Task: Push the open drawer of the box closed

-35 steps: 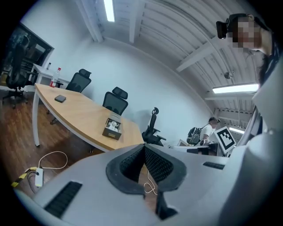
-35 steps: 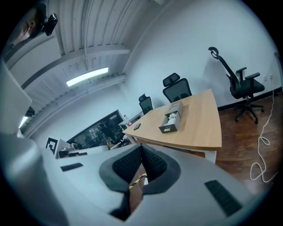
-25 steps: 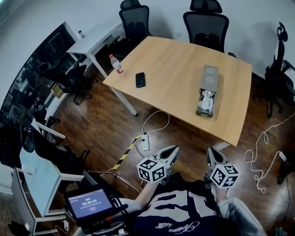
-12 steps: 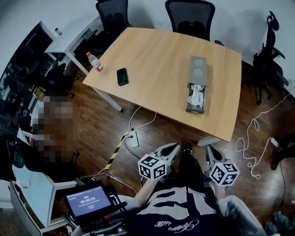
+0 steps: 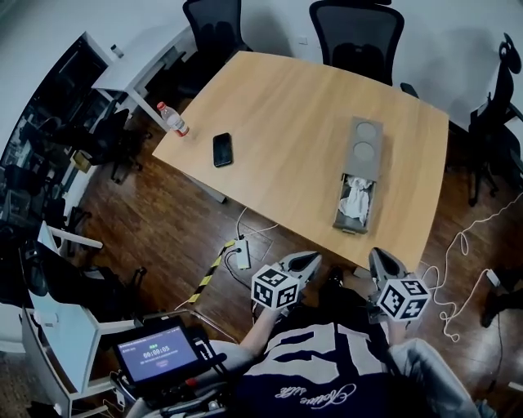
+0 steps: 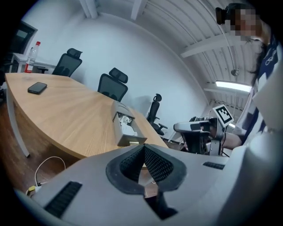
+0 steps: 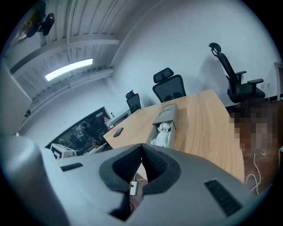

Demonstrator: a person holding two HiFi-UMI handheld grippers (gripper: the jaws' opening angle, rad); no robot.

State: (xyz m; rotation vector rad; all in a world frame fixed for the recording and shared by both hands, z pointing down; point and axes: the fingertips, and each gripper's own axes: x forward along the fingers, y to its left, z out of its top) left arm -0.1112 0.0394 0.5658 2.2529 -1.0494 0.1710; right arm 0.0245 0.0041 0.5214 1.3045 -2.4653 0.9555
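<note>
left gripper point(image 5: 304, 263): held low in front of the person, off the table and short of its near edge. In its own view point(image 6: 143, 148) the two jaws are pressed together at the tips, with nothing between them.
right gripper point(image 5: 382, 263): just beside the left gripper, at its 3 o'clock, also off the table. Its own view point(image 7: 142, 146) shows the jaws closed tip to tip and empty.
box point(image 5: 365, 151): grey, long and narrow. It lies on the table at about 12 o'clock from the grippers, near the table's right edge, and has two round hollows in its top.
drawer point(image 5: 353, 227): pulled out of the box's 6 o'clock end, towards the person, and open. Its front stands near the table's near edge, and neither gripper touches it.
white wad point(image 5: 356, 200): crumpled, lying inside the drawer; I cannot tell whether it is cloth or paper.
table point(image 5: 286, 106): light wood.
phone point(image 5: 222, 149): dark, flat on the table at about 10 o'clock from the grippers, well apart from the box.
bottle point(image 5: 172, 119): clear with a red cap, upright at the table's left corner, at 10 o'clock beyond the phone.
chairs: black office chairs stand at the table's far side, one at 11 o'clock point(image 5: 214, 24) and one at 12 o'clock point(image 5: 357, 37). A third is at 2 o'clock point(image 5: 494, 114).
power strip point(image 5: 243, 253): white, on the dark wood floor point(image 5: 163, 212), at 9 o'clock from the left gripper.
screen point(image 5: 157, 353): lit, at about 8 o'clock from the left gripper.
</note>
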